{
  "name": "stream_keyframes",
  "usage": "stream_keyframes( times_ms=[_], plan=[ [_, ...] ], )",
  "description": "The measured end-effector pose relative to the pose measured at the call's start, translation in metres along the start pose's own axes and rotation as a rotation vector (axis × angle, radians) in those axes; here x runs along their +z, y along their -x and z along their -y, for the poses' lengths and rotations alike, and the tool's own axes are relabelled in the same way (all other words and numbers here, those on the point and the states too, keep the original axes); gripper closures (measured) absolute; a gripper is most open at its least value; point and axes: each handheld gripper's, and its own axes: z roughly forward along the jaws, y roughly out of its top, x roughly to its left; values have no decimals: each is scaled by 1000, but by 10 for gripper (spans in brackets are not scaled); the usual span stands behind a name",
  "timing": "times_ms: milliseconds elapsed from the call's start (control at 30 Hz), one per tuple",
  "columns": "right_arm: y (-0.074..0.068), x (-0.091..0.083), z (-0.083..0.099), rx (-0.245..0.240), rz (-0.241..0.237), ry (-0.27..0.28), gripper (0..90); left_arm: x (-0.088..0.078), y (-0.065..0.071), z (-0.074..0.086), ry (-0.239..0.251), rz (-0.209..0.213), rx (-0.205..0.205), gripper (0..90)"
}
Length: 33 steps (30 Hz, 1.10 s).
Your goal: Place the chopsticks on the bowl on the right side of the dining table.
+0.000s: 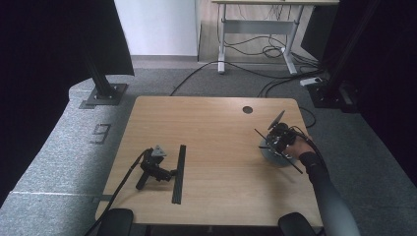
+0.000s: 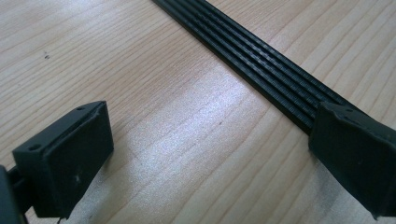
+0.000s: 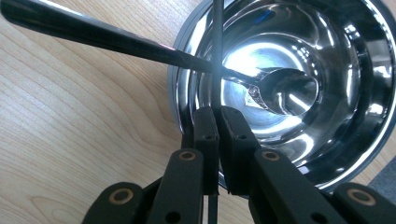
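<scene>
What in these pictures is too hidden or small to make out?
- High view: the bowl is mostly covered by the right tool and hand.
- Right tool view: the thin rod gripped in the jaws is cut off at the top edge.
- Left tool view: the black strip runs off the frame; its ends are unseen.
</scene>
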Motion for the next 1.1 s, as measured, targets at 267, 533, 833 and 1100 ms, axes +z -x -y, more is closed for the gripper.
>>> stream_keyframes(
  times_ms=[267, 533, 833, 1100],
  plan=[
    [3, -2, 3, 24, -16, 34, 757, 0, 0, 0, 0, 0, 0, 0],
    [4, -18, 14, 78, 15, 153, 414, 0, 0, 0, 2, 0, -3, 0],
    [3, -14, 37, 191, 24, 352, 108, 0, 0, 0, 3, 0, -2, 0],
    [0, -5, 58, 290, 60, 476, 39, 0, 0, 0, 4, -1, -1, 0]
  ],
)
